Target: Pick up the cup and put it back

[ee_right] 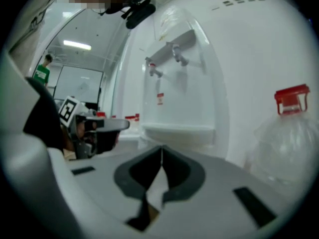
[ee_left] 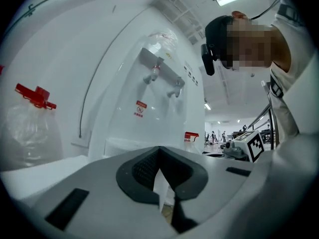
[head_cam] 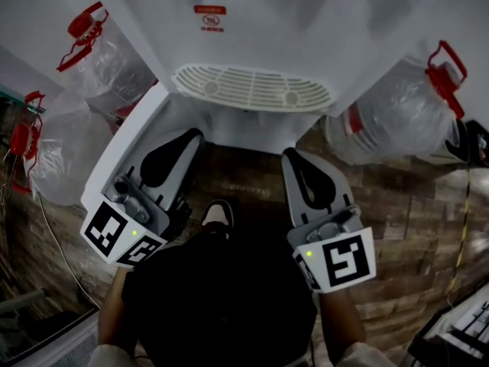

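While the left gripper [ee_left: 159,151] and right gripper [ee_right: 161,151] hang before the water dispenser [head_cam: 252,44] with jaws pressed together, empty, no cup shows anywhere, so find it before spreading either.

Wood-patterned floor [head_cam: 405,228], water dispenser [head_cam: 252,37], plastic jugs [head_cam: 393,121]

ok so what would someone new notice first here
A white water dispenser fills the upper middle of the head view. Its slotted drip tray sits just ahead of the left gripper and right gripper, both with jaws together and empty. A clear water jug with a red cap lies at its right, other jugs at its left.
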`<action>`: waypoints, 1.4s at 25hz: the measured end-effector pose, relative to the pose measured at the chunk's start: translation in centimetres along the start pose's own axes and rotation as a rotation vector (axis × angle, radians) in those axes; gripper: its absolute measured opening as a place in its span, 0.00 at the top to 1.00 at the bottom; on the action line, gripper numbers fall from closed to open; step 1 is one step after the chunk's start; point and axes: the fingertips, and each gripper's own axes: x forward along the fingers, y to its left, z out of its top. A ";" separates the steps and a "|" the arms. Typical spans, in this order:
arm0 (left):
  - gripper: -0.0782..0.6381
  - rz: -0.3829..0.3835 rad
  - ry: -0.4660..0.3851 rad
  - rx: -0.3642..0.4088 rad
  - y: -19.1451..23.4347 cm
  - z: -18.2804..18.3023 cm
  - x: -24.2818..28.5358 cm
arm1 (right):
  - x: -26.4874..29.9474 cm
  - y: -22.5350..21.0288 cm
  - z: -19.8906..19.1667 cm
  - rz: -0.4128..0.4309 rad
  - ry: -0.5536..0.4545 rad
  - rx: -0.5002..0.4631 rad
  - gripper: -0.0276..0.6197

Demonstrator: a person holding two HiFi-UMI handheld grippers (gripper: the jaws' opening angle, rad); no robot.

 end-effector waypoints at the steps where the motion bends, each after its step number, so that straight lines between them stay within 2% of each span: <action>1: 0.88 0.015 -0.017 0.005 0.4 -0.6 0.2 | 0.3 -0.9 -0.9 -0.016 0.004 -0.005 0.92; 5: 0.88 0.043 -0.060 0.024 0.6 -3.0 1.1 | 1.5 -3.4 -4.6 -0.064 0.012 0.016 0.92; 9: 0.88 0.067 -0.100 0.029 1.3 -3.2 2.0 | 3.1 -4.5 -7.7 -0.087 0.007 0.060 0.92; 12: 0.88 0.037 -0.086 0.048 0.5 -4.3 2.8 | 4.8 -4.1 -9.8 -0.076 0.010 0.052 0.92; 15: 0.88 0.016 -0.007 0.018 -0.3 -6.7 3.1 | 6.5 -4.2 -12.3 -0.090 0.023 0.034 0.92; 20: 0.88 0.007 0.033 0.005 -0.7 -8.0 3.3 | 9.2 -4.2 -15.7 -0.113 0.072 0.055 0.92; 25: 0.88 0.025 -0.032 0.004 0.5 -7.9 3.8 | 11.4 -4.0 -18.3 -0.138 0.105 0.039 0.91; 29: 0.88 0.036 0.004 -0.024 0.7 -9.1 3.9 | 13.4 -4.7 -20.3 -0.166 0.141 0.043 0.74; 35: 0.88 0.031 0.001 -0.042 1.0 -9.1 3.6 | 15.6 -5.6 -24.0 -0.182 0.217 0.041 0.70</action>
